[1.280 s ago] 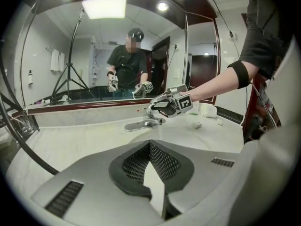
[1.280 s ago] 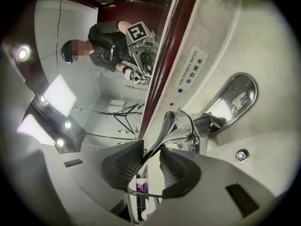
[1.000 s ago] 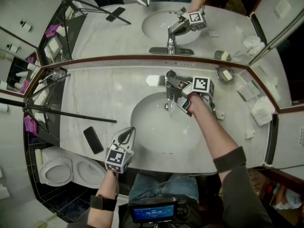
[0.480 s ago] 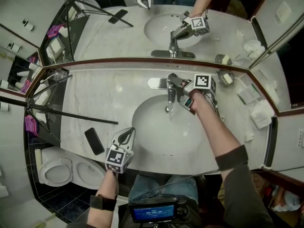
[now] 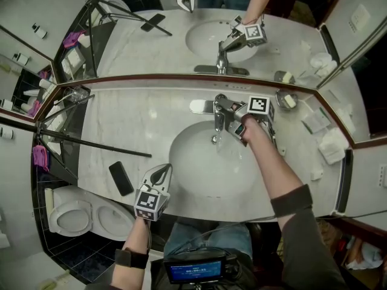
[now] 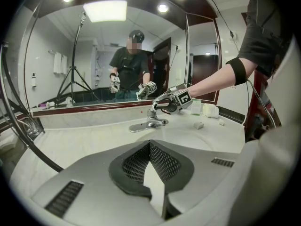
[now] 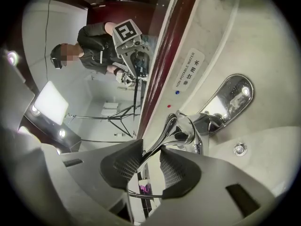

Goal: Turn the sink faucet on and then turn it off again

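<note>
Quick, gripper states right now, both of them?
Left gripper: jaws shut, empty.
Right gripper: jaws closed on the faucet handle, though they have just been opening slightly.

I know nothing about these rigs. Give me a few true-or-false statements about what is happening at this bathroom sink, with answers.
1. The right gripper has the faucet handle between its jaws. True: both pads touch it, and the jaws have just been opening slightly.
2. The left gripper has its jaws wide open. False: they are shut, with nothing between them.
3. A black phone lies on the counter, left of the sink. True.
4. The left gripper touches the faucet. False: it hovers at the counter's front edge, apart from the faucet.
</note>
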`<state>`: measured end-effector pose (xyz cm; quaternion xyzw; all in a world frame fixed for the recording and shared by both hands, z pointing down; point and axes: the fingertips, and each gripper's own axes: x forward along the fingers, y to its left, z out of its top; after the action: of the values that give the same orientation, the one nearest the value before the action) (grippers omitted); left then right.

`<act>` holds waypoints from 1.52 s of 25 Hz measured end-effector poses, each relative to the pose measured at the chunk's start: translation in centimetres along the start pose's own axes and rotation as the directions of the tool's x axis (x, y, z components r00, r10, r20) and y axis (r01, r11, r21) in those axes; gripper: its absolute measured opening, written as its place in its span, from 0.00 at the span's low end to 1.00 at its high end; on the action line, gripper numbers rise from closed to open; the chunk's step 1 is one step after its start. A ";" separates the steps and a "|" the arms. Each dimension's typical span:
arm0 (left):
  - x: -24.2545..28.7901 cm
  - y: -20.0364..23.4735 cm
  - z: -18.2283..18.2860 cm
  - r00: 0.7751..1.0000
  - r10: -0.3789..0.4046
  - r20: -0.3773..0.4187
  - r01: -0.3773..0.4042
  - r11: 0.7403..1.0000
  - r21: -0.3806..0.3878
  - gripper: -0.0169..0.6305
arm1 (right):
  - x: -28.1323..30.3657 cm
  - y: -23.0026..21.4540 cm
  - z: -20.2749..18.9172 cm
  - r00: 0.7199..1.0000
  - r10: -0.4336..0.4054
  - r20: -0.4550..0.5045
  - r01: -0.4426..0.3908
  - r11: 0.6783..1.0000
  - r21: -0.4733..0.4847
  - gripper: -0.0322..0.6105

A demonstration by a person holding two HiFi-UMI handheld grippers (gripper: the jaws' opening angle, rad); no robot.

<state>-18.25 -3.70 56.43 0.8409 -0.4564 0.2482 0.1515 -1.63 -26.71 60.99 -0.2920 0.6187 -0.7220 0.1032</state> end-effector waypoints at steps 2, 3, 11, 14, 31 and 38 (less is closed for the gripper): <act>-0.1 -0.1 0.2 1.000 0.005 0.005 -0.005 1.000 -0.003 0.03 | -0.1 -0.4 -0.2 1.000 -0.014 0.003 0.014 1.000 0.010 0.25; -0.2 -0.1 0.4 1.000 0.007 0.010 -0.007 1.000 -0.003 0.03 | -0.2 -0.7 -0.3 1.000 -0.027 0.007 0.027 1.000 0.009 0.25; -1.7 -0.4 2.6 0.998 0.003 0.062 -0.004 1.000 0.005 0.03 | -3.8 1.0 -0.7 0.996 -0.076 0.045 0.081 0.991 -0.104 0.28; -2.1 -0.6 3.2 0.997 -0.009 0.080 0.009 1.000 0.008 0.03 | -6.5 2.1 -1.4 0.993 -0.106 0.053 0.115 0.966 -0.230 0.24; -1.6 -1.9 5.5 0.991 -0.060 0.117 0.063 0.998 -0.020 0.03 | -22.0 4.5 -9.8 0.953 -0.121 0.277 0.299 0.510 -0.807 0.05; -1.8 -2.4 5.6 0.990 -0.071 0.118 0.073 0.997 -0.012 0.03 | -25.2 0.2 -13.6 0.906 -0.199 0.374 0.414 0.230 -0.881 0.07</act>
<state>-15.52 -3.87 50.68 0.8687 -0.4360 0.1888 0.1401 11.26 -2.55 52.55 -0.4761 0.8398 -0.1918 -0.1771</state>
